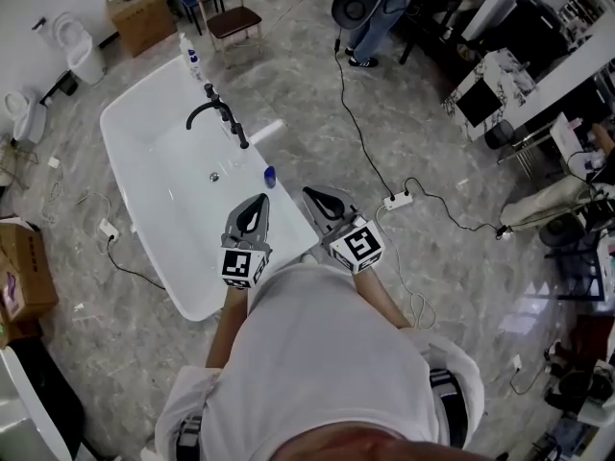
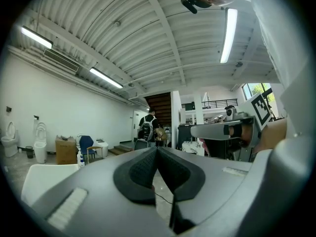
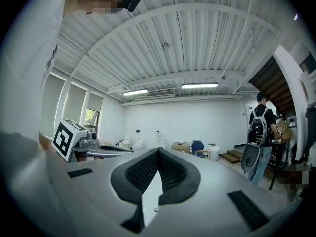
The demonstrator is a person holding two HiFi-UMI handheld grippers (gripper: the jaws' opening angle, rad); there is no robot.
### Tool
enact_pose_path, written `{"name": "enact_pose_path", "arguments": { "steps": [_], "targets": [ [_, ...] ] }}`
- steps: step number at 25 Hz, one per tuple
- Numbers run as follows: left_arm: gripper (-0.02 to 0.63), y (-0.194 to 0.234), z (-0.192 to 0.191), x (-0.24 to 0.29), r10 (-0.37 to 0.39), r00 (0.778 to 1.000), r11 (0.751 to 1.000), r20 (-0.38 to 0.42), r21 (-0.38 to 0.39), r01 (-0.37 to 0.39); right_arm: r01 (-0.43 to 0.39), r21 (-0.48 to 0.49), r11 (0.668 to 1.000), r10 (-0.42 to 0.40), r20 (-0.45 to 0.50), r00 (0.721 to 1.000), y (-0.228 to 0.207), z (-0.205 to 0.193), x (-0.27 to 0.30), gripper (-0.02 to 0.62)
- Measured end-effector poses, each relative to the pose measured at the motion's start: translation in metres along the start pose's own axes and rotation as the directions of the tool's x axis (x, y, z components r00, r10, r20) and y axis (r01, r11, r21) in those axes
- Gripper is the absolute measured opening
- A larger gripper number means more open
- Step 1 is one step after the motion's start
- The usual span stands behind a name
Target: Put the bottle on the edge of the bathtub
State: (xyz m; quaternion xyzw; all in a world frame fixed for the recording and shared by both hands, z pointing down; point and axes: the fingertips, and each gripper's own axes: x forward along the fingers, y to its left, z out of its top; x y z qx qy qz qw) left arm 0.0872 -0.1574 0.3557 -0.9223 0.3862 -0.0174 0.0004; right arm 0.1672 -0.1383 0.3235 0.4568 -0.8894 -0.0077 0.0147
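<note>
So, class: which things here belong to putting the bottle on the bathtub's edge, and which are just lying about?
Job: bottle, bathtub, left tongs, right tongs.
Lying about: cardboard box, chair, power strip, toilet.

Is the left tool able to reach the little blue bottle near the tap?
Probably yes: the left tool is close to the little blue bottle, and nothing lies between them. Its jaws are shut, so it must open first.
</note>
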Motion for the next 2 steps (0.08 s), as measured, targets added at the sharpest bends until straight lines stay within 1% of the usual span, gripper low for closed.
{"name": "enact_pose_path", "arguments": {
  "steps": [2],
  "targets": [
    [-0.002, 0.0015, -0.0021, -0.0001, 0.006, 1.000, 1.000, -0.002, -0.009, -0.006, -0.007, -0.006, 1.000, 0.007, -0.004, 1.000, -0.0001, -0.0004, 0.0021, 0.000]
  ]
}}
